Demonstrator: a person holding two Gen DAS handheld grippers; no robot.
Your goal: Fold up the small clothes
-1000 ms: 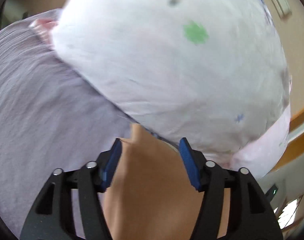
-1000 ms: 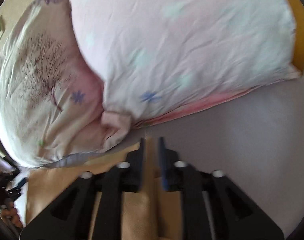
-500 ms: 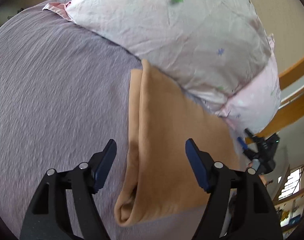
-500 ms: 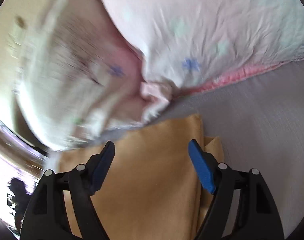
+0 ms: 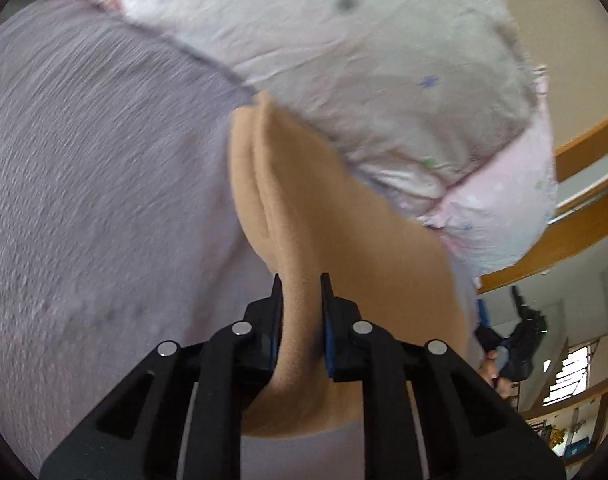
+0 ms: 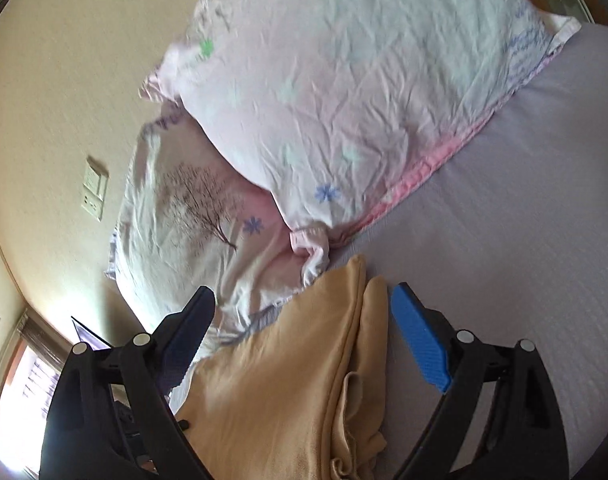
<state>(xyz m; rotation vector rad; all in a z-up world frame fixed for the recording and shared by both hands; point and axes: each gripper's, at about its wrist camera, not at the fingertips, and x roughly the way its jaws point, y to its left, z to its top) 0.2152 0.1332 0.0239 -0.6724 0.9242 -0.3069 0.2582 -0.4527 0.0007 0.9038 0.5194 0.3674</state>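
Tan garment [image 5: 304,240] pinched in left gripper [image 5: 301,292], on bedsheet [image 5: 104,180]

You're in a home bedroom: a lilac bedsheet [image 6: 524,200] fills the right, printed pillows [image 6: 344,80] lie upper centre, a wall switch [image 6: 94,188] sits left.

**Bedding and room around the work**

A lilac bedsheet [image 5: 104,168] covers the mattress. Two white-and-pink pillows lie at its head: the flower-print pillow [image 6: 344,92] overlaps the tree-print pillow [image 6: 196,216]. Behind them stands a cream wall [image 6: 72,60] with a switch plate [image 6: 94,188]. A wooden rail [image 5: 584,136], possibly the bed frame, runs alongside.
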